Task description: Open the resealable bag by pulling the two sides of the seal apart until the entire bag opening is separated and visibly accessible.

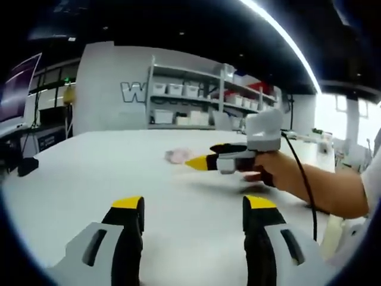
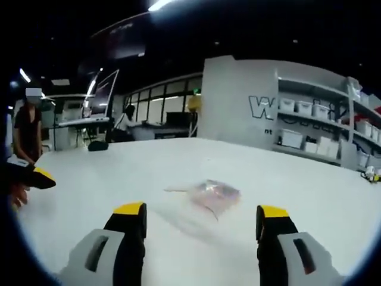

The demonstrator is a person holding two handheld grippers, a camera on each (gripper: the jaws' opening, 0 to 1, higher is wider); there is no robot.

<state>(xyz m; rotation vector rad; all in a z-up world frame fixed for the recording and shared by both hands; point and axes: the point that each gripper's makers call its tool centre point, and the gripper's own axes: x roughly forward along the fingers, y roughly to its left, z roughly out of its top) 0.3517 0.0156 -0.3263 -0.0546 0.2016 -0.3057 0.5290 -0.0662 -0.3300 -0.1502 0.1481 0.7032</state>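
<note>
In the right gripper view the right hand-held gripper (image 2: 201, 223) rises from the bottom of the frame with its yellow-tipped jaws spread wide and nothing between them, hovering above the white surface (image 2: 297, 185). Just beyond the jaws, near the centre of the frame, lies the resealable bag (image 2: 211, 195), a small, crumpled, clear pouch with a pinkish tint, flat on the surface and apart from both tools. In the left gripper view the left hand-held gripper (image 1: 193, 214) is likewise spread and empty at the bottom of the frame, and the bag shows as a pale patch in the middle distance, just left of the other tool's yellow tip. The bag looks very light, thin and limp, so it will probably slide or lift whole if pulled from one side only, and the film is likely slippery. The sensible hold is one lip of the seal in each tool, close to the sealed edge, though which edge carries the seal cannot be told here. Grey shelving (image 2: 321, 128) with bins stands at the right beyond.
</note>
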